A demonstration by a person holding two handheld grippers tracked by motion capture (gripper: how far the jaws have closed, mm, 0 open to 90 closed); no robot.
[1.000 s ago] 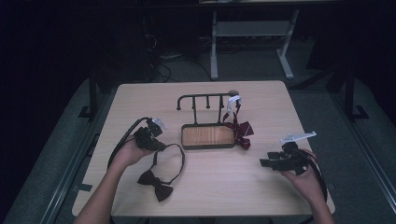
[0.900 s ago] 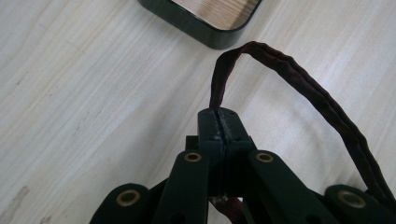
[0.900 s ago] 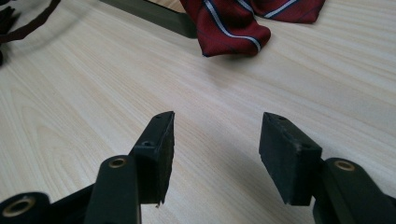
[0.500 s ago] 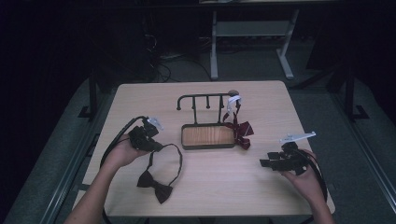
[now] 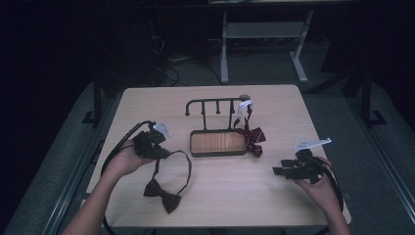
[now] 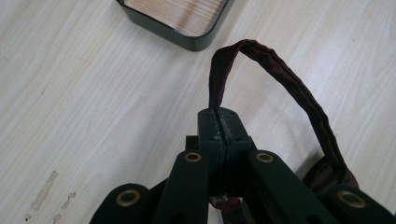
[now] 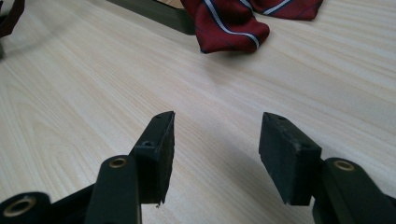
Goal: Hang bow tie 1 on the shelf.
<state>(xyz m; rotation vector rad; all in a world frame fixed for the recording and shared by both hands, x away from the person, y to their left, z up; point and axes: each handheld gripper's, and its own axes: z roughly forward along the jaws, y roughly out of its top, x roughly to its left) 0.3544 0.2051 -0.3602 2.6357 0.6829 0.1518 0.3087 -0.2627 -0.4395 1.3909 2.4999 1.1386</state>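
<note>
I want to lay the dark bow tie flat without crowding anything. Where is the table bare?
Bare patches: the table left of the hook rack, and the front middle between the dark bow tie and the right gripper. It is crowded around the tray and the striped bow tie.

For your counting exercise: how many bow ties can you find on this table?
2. A dark bow tie lies front-left, its strap pinched by the left gripper; a striped red bow tie hangs from the rack.
</note>
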